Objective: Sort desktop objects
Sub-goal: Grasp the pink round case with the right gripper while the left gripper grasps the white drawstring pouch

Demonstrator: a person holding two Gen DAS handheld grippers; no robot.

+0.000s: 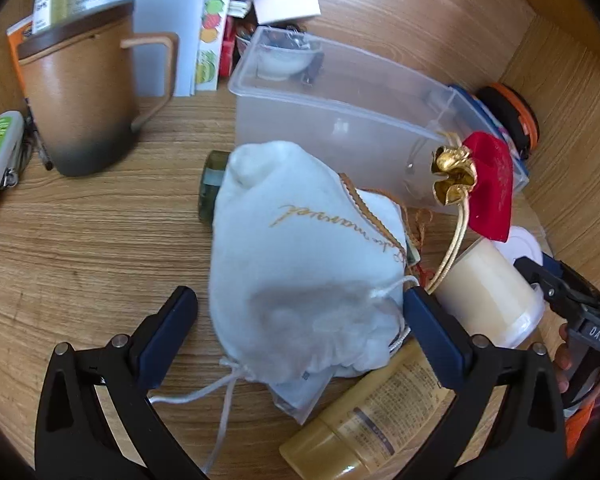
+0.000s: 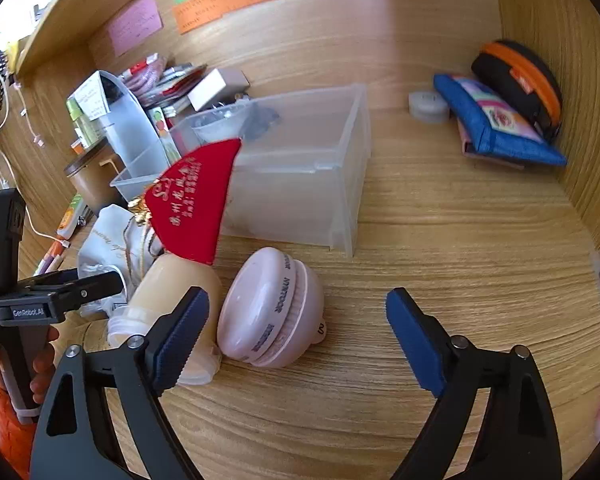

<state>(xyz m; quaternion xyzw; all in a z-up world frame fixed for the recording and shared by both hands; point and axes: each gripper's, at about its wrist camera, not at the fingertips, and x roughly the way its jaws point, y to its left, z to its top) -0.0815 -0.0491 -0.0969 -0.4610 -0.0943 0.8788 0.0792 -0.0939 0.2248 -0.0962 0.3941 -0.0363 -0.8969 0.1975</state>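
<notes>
My left gripper (image 1: 300, 304) is open, its fingers on either side of a white drawstring pouch (image 1: 300, 256) with gold lettering; it lies on the desk over a green glass bottle (image 1: 212, 184). A red pouch (image 1: 492, 188) with a gold tie leans on a cream jar (image 1: 488, 292). A yellow tube (image 1: 372, 412) lies at the front. My right gripper (image 2: 296, 320) is open over the desk, with a pink round case (image 2: 272, 312) just inside its left finger. The red pouch (image 2: 196, 204) and cream jar (image 2: 172, 296) lie to its left.
A clear plastic bin (image 1: 340, 120) stands behind the pile and shows in the right view (image 2: 300, 184). A brown lidded mug (image 1: 84, 92) stands at left. A blue pouch (image 2: 496, 120), a black-orange case (image 2: 520, 80) and a small white tub (image 2: 428, 106) sit in the right corner.
</notes>
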